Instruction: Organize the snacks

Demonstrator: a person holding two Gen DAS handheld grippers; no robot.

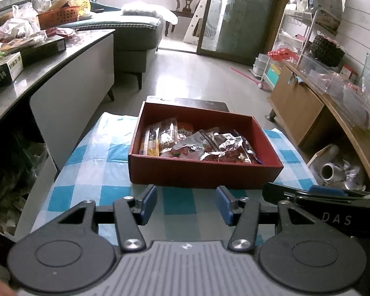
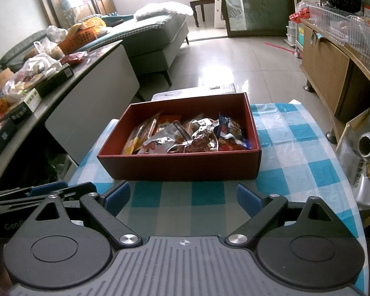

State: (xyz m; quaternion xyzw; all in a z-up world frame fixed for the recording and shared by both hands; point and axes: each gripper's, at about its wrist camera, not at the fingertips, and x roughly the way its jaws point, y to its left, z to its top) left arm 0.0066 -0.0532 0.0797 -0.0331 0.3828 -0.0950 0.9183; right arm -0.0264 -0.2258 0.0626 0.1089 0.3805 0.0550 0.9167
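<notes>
A red box (image 1: 204, 172) sat on the table, on a blue and white checked cloth (image 1: 93, 172), and it served as the centre of everything. Inside it lay the snack packets (image 1: 199, 145), a jumble of foil and printed wrappers, most of them heaped toward the near side. Just short of the box's near wall, the left gripper (image 1: 186, 206) hung over the cloth with its jaws spread apart and nothing between them. The right gripper (image 2: 183, 197) hovered beside it, also in front of the box, jaws spread wider and likewise empty. Neither touched the box. Off to the left of the box stood a grey counter (image 2: 106, 49) crowded with bags and cartons.
</notes>
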